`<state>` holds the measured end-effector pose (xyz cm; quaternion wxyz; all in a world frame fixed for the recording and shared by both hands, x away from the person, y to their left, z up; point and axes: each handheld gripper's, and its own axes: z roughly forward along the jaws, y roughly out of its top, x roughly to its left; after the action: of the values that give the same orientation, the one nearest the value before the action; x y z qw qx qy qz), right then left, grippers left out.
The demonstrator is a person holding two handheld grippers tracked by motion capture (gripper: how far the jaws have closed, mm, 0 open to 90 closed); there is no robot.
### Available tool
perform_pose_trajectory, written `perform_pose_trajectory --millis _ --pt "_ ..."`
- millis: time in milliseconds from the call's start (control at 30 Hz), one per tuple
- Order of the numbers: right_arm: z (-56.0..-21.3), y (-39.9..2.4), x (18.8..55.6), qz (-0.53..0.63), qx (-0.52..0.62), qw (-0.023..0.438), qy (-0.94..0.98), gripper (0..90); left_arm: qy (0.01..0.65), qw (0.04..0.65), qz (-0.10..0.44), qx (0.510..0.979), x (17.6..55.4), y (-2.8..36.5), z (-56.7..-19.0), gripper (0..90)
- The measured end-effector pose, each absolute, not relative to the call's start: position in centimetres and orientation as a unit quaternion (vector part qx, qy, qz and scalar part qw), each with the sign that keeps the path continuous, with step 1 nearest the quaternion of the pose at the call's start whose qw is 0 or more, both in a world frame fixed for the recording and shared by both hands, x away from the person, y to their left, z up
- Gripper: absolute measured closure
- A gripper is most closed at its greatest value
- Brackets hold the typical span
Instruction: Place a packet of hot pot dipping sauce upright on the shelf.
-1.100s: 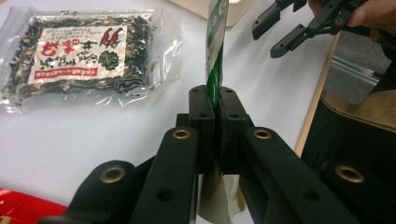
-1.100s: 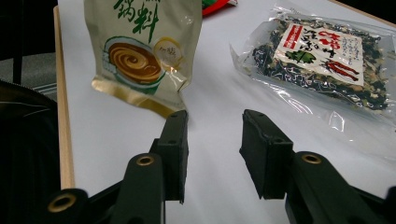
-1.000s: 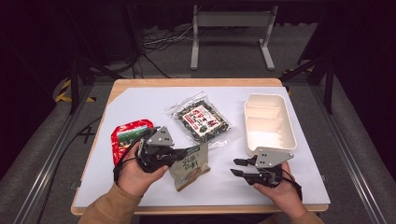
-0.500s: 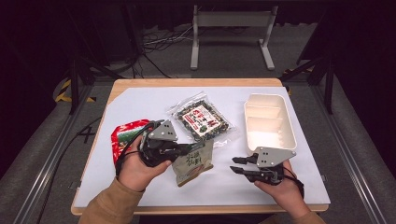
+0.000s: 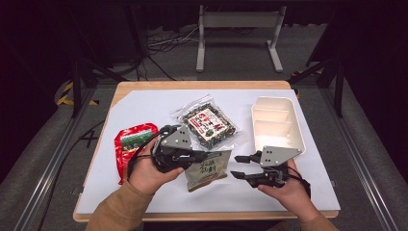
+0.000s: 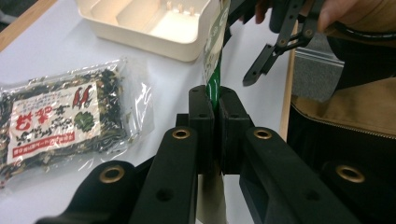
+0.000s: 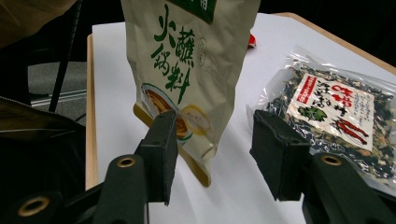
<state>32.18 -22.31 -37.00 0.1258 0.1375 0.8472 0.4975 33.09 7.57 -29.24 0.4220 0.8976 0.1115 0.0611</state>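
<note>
My left gripper (image 5: 192,156) is shut on the green top edge of a tan seasoning packet (image 5: 208,168), which hangs tilted just above the white mat. In the left gripper view the pads pinch that packet (image 6: 214,70) edge-on. My right gripper (image 5: 238,166) is to the packet's right, pointing left at it, and its jaws have just been opening. In the right gripper view the packet's (image 7: 187,70) lower corner hangs between the spread jaws, and neither pad presses on it.
A clear bag of dried peppers and greens (image 5: 209,122) lies behind the packet. A red packet (image 5: 132,142) lies left of my left hand. A cream divided tray (image 5: 288,139) stands at the right. The wooden table's front edge (image 5: 207,215) runs close under both hands.
The right gripper's jaws stand wider apart and that hand has risen a little. The left gripper has carried the tan packet slightly up and to the right.
</note>
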Motion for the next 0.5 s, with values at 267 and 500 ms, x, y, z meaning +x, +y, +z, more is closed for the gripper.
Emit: perform_pose_trajectory --millis 267,500 --pt "-37.0 -20.8 32.6 0.485 0.117 0.113 0.859 49.6 0.088 0.424 0.059 0.899 32.7 6.6 -29.1 86.2" --pt "-37.1 -19.7 32.7 0.47 0.097 0.101 0.871 52.3 0.074 0.426 0.057 0.9 32.4 6.1 -29.2 86.1"
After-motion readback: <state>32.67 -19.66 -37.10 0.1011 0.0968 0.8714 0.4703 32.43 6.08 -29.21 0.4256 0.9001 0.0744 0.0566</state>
